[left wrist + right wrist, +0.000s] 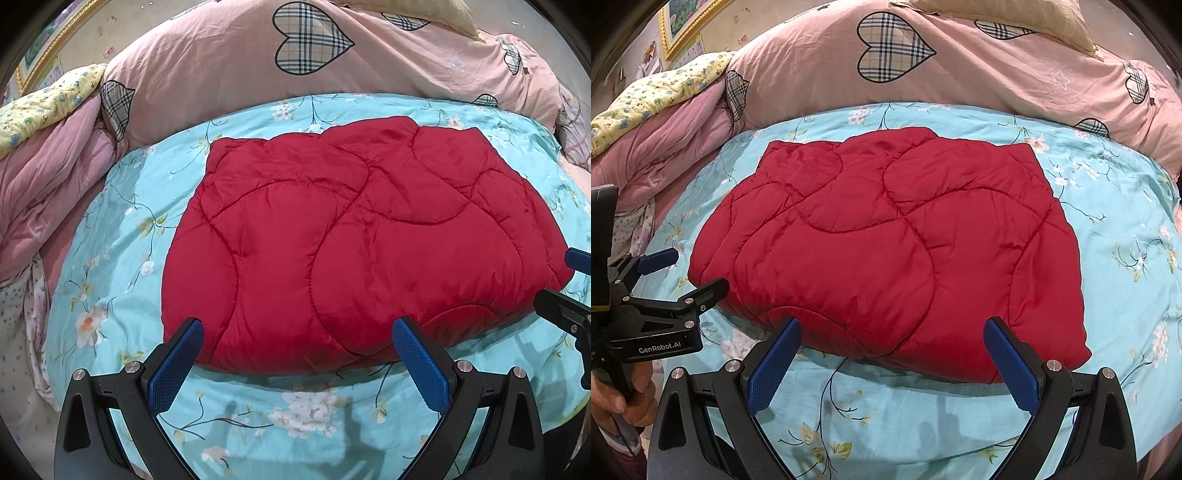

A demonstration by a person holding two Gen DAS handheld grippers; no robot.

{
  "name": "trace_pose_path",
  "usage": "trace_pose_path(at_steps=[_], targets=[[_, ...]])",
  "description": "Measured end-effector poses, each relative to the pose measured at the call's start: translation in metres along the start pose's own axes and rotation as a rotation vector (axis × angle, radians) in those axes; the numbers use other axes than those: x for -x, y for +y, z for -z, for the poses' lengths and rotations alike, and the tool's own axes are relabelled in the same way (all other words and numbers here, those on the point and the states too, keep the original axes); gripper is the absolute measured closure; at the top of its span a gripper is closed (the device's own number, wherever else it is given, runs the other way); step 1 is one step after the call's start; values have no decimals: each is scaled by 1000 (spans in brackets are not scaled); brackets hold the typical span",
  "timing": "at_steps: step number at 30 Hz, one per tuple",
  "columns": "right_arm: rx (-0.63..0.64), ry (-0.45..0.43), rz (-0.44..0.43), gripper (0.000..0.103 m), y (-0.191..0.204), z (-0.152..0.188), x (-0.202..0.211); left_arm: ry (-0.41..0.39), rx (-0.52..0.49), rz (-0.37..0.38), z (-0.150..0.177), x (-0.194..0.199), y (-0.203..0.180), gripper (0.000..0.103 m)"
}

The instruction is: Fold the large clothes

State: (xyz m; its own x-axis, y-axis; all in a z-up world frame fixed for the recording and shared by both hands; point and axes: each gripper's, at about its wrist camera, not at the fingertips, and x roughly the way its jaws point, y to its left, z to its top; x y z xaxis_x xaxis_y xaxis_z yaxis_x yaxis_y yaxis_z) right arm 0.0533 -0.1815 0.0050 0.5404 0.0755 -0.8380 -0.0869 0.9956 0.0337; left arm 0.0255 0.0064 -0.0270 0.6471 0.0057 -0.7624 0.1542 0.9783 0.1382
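Observation:
A red quilted padded garment (pixel 351 236) lies folded into a rough rectangle on the light blue floral bedsheet (pixel 122 229); it also shows in the right wrist view (pixel 886 251). My left gripper (pixel 297 328) is open and empty, its blue-padded fingers just short of the garment's near edge. My right gripper (pixel 892 328) is open and empty too, at the near edge further right. The left gripper also shows at the left of the right wrist view (pixel 683 269), open beside the garment's left corner. Part of the right gripper's fingers (pixel 561 310) shows at the right edge of the left wrist view.
A pink duvet with plaid hearts (pixel 295 66) is heaped behind the garment. A pink blanket and a yellow floral pillow (pixel 48 103) lie at the left. A gold-framed picture (pixel 690 22) hangs on the wall. A beige pillow (pixel 1015 18) sits at the back right.

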Motion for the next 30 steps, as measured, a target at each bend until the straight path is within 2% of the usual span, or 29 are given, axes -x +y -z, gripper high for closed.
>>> trace_pose_path(at_steps=[30], targets=[[-11, 3, -3, 4, -8, -3, -3, 7, 39, 17, -4, -1, 11, 1]])
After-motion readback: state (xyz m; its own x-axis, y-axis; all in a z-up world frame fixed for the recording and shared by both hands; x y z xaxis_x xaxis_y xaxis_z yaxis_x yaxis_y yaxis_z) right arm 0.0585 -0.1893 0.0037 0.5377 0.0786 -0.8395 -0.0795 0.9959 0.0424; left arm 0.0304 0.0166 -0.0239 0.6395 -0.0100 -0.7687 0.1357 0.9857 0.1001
